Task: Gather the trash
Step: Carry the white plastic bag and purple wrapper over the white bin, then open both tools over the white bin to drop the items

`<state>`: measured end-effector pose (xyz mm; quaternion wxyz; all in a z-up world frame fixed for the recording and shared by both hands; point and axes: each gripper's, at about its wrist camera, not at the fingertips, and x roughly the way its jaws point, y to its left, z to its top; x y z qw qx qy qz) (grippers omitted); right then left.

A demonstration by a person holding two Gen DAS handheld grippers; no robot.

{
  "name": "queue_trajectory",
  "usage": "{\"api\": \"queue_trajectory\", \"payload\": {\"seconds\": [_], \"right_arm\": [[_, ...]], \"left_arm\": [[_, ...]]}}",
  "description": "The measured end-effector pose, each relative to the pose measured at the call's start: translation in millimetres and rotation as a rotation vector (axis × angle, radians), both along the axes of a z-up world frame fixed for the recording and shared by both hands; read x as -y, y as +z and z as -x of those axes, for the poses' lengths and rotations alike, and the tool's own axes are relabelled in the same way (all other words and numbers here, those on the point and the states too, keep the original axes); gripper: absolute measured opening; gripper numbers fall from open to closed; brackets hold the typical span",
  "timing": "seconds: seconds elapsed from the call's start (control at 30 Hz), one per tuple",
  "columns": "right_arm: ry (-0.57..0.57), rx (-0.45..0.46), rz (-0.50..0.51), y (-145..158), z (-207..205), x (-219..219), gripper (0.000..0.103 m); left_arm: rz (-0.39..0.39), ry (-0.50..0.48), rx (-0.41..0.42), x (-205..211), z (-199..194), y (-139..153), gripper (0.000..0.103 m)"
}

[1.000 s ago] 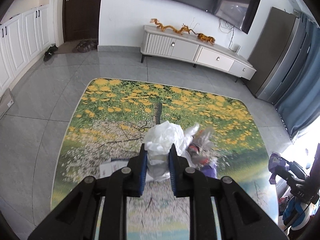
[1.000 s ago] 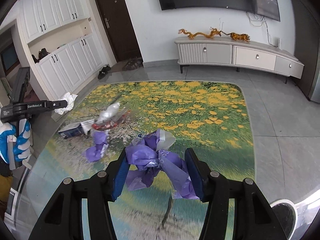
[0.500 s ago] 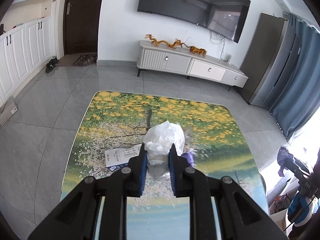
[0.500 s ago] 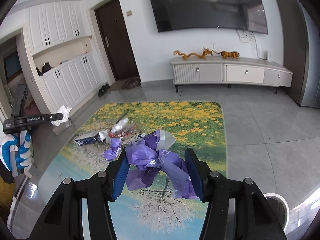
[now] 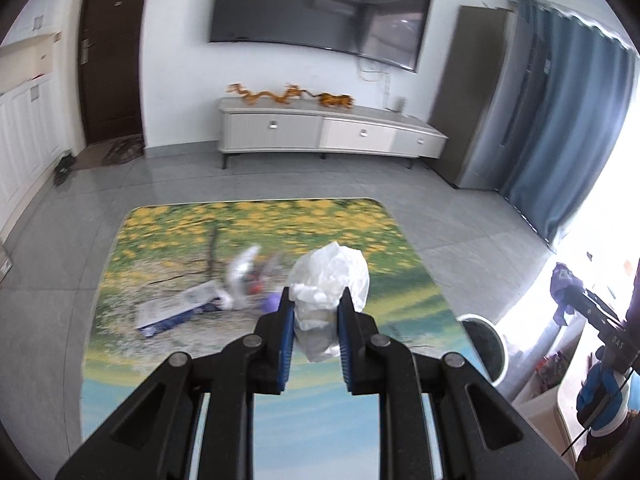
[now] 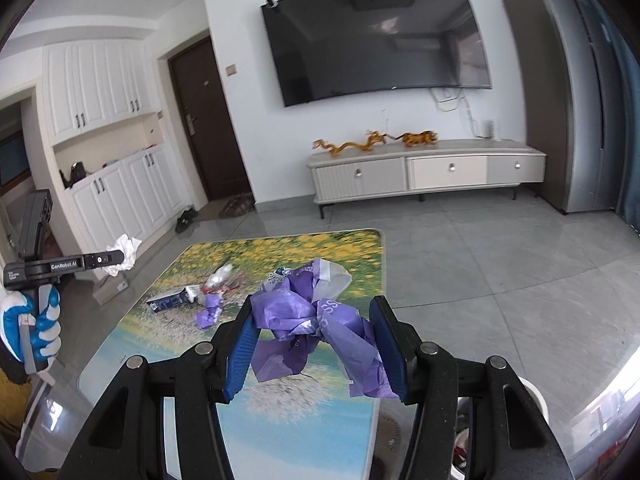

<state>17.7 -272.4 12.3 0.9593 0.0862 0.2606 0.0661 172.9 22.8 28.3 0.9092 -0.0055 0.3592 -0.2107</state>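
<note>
both hands have lifted off the rug [image 5: 400, 240], left gripper [image 5: 314, 312] still clamped on the white tissue wad [image 5: 332, 276] and right gripper [image 6: 316, 340] squeezing the purple wrapper [image 6: 308, 316], so looks like they're heading for the white bin [image 5: 486, 344] next

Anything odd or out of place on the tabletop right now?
Yes: litter still lies on the flower-print tabletop: a blue-and-white carton on its side, a clear plastic wrapper and a purple scrap, clustered near its left edge. Nothing looks spilled.
</note>
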Motion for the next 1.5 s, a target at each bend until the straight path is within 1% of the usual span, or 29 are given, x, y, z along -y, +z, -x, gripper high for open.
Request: {"api": "queue_trajectory", "payload": {"seconds": [0.17,0.37,0.5,0.57,0.73,0.83,0.97,1.1,1.27,1.4,1.47,1.5], "right_arm": [[-0.086,0.01,-0.027,-2,26,46,0.053],[-0.192,-0.019,-0.061,-18,43,100,0.053],[-0.257,-0.061,-0.088,-36,47,135,0.053],[-0.28,-0.081,-0.1,-44,46,147,0.053],[-0.339,-0.149,-0.137,-71,41,180,0.053],[-0.369,-0.191,-0.164,-90,38,195,0.053],[-0.407,-0.247,-0.196,-114,28,214,0.053],[-0.445,-0.291,-0.219,-133,22,230,0.055],[-0.483,-0.323,-0.227,-147,15,246,0.058],[-0.523,-0.329,-0.222,-149,15,253,0.06],[-0.536,-0.327,-0.219,-148,14,256,0.061],[-0.539,-0.325,-0.221,-147,14,257,0.061]], "left_arm": [[-0.023,-0.112,-0.005,69,11,-3,0.018],[-0.062,-0.252,-0.025,156,25,-15,0.018],[-0.085,-0.343,-0.058,216,29,-32,0.018],[-0.098,-0.374,-0.074,238,31,-43,0.018],[-0.145,-0.457,-0.138,306,28,-79,0.018],[-0.168,-0.497,-0.172,339,25,-100,0.018],[-0.196,-0.543,-0.217,376,24,-126,0.019],[-0.219,-0.581,-0.25,409,27,-150,0.021],[-0.217,-0.598,-0.293,432,24,-173,0.021],[-0.209,-0.591,-0.329,444,19,-186,0.024],[-0.191,-0.59,-0.354,446,16,-189,0.032],[-0.187,-0.588,-0.357,447,15,-190,0.039]]}}
